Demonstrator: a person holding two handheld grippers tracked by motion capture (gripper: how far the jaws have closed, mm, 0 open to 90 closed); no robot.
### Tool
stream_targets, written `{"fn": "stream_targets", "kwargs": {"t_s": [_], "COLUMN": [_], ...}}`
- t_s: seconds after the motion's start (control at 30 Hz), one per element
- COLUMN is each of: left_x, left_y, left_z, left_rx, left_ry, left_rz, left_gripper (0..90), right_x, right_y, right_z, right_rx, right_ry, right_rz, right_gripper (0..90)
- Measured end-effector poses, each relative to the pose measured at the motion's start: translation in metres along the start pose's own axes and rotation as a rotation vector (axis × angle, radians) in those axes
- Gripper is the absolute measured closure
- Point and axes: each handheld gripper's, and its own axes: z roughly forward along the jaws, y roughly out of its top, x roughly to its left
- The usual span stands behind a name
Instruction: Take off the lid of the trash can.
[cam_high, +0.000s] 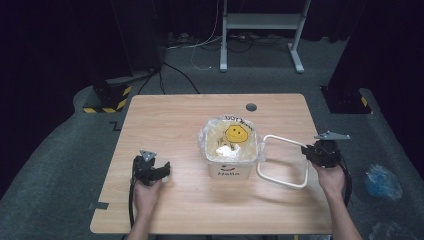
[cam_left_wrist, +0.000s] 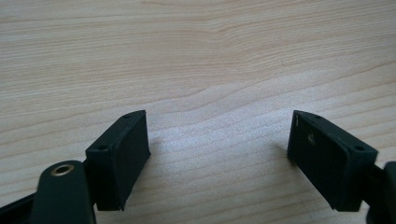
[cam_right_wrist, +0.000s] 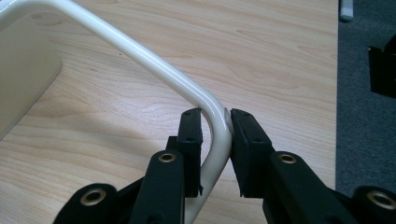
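A white bin (cam_high: 229, 171) lined with a clear bag that bears a yellow smiley stands at the middle of the wooden table (cam_high: 170, 115); pale crumpled things lie inside. Its white wire handle (cam_high: 285, 140) is swung out to the right and hangs just above the tabletop. My right gripper (cam_high: 306, 150) is shut on the handle's far corner. In the right gripper view the bent handle (cam_right_wrist: 154, 65) runs between the pads of this gripper (cam_right_wrist: 216, 135), and the bin's wall (cam_right_wrist: 23, 84) is at the left. My left gripper (cam_high: 165, 169) rests open on the table left of the bin, with bare wood between its jaws (cam_left_wrist: 219, 149).
A round cable hole (cam_high: 251, 107) sits near the table's far edge. The right table edge runs close beside my right hand, with grey carpet beyond and a blue plastic bag (cam_high: 382, 181) on the floor. A white desk frame (cam_high: 260, 22) stands behind the table.
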Motion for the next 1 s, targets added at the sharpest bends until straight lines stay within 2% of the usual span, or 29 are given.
{"fn": "stream_targets", "kwargs": {"t_s": [0.37,0.73,1.0], "left_x": [0.0,0.0,0.0], "left_y": [0.0,0.0,0.0], "left_z": [0.0,0.0,0.0], "left_rx": [0.0,0.0,0.0], "left_ry": [0.0,0.0,0.0], "left_rz": [0.0,-0.001,-0.001], "left_gripper": [20.7,20.8,20.8], "right_x": [0.004,0.007,0.009], "right_y": [-0.005,-0.013,-0.015], "right_z": [0.012,0.027,0.035], "right_rx": [0.031,0.055,0.069], "right_ry": [-0.005,0.001,-0.008], "right_rz": [-0.016,-0.003,-0.013], "right_gripper": [74.7,74.6,74.5]}}
